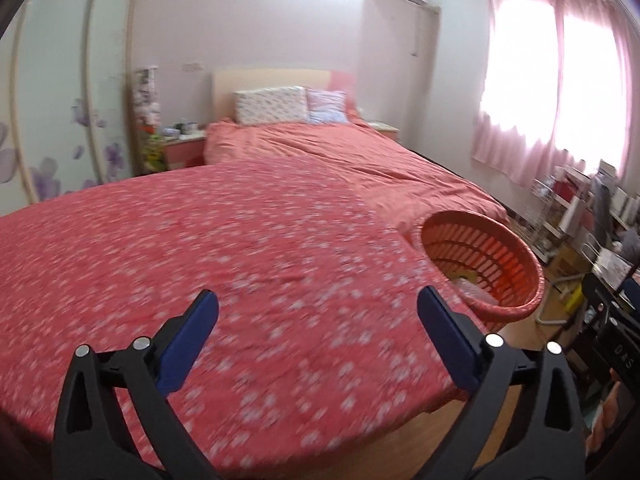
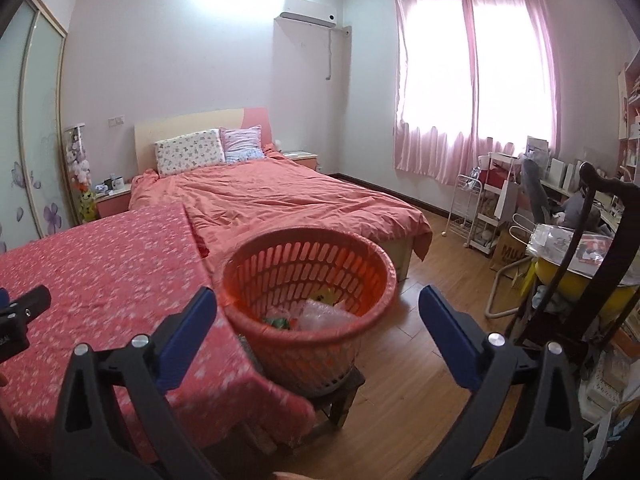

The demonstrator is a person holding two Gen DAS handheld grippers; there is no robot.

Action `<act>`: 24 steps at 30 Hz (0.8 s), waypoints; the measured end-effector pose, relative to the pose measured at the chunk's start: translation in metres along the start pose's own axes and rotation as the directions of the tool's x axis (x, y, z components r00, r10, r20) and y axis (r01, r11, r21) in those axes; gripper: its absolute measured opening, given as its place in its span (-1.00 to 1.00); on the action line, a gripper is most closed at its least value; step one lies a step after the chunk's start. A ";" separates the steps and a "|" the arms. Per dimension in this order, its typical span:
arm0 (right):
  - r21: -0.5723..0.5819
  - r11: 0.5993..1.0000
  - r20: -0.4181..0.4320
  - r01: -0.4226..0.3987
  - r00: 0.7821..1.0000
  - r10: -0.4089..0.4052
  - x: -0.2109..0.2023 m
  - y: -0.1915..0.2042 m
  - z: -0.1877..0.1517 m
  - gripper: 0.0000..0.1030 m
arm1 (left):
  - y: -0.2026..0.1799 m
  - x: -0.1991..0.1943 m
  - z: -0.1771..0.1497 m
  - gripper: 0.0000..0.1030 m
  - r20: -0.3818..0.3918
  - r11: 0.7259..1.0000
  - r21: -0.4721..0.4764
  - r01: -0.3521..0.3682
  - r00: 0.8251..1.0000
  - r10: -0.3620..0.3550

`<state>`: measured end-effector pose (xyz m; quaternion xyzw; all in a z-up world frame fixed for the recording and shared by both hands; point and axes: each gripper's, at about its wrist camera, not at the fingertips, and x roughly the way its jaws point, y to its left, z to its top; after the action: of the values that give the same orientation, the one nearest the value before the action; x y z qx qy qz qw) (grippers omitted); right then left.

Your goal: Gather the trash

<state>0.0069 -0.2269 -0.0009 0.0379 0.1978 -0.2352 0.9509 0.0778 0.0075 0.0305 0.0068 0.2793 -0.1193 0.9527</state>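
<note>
An orange slatted plastic basket (image 2: 308, 280) stands on a low wooden stool at the right edge of a table covered in red flowered cloth (image 2: 100, 280). Clear plastic wrap and green and yellow trash (image 2: 308, 312) lie in its bottom. My right gripper (image 2: 318, 304) is open and empty, its blue pads to either side of the basket, above and in front of it. My left gripper (image 1: 318, 304) is open and empty over the flowered cloth (image 1: 200, 260). The basket (image 1: 484, 264) shows at the right in the left wrist view. The left gripper's body (image 2: 20, 316) shows at the far left.
A bed with an orange-red duvet (image 2: 288, 200) lies behind the table. A dark wooden chair (image 2: 600, 220), a yellow tub (image 2: 560, 276), a white wire rack (image 2: 468, 208) and a cluttered desk stand at the right. Wood floor (image 2: 420, 344) lies right of the basket.
</note>
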 end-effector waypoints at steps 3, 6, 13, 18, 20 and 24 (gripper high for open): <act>-0.006 1.000 0.003 -0.011 1.000 0.011 -0.016 0.005 -0.005 0.92 | 0.005 -0.017 -0.012 0.96 0.021 0.999 -0.015 -0.051 0.998 0.052; -0.007 1.000 0.002 -0.029 1.000 0.029 -0.033 0.011 -0.011 0.92 | 0.009 -0.031 -0.022 0.96 0.041 0.995 -0.023 -0.094 0.995 0.095; -0.025 0.999 -0.016 -0.044 0.999 0.043 -0.055 0.027 -0.022 0.92 | 0.016 -0.055 -0.038 0.96 0.068 0.989 -0.050 -0.139 0.988 0.142; -0.043 0.999 -0.009 -0.029 1.000 0.029 -0.062 0.031 -0.024 0.92 | 0.020 -0.063 -0.046 0.96 0.061 0.987 -0.071 -0.142 0.987 0.146; -0.043 0.999 -0.016 -0.029 0.999 0.028 -0.063 0.033 -0.026 0.92 | 0.021 -0.065 -0.049 0.96 0.056 0.986 -0.076 -0.149 0.987 0.154; -0.046 0.999 -0.030 -0.022 0.999 0.021 -0.065 0.035 -0.030 0.92 | 0.023 -0.066 -0.053 0.96 0.044 0.984 -0.089 -0.155 0.986 0.159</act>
<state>-0.0401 -0.1626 -0.0039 0.0216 0.2166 -0.2197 0.9510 0.0010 0.0493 0.0197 -0.0147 0.2582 -0.0319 0.9654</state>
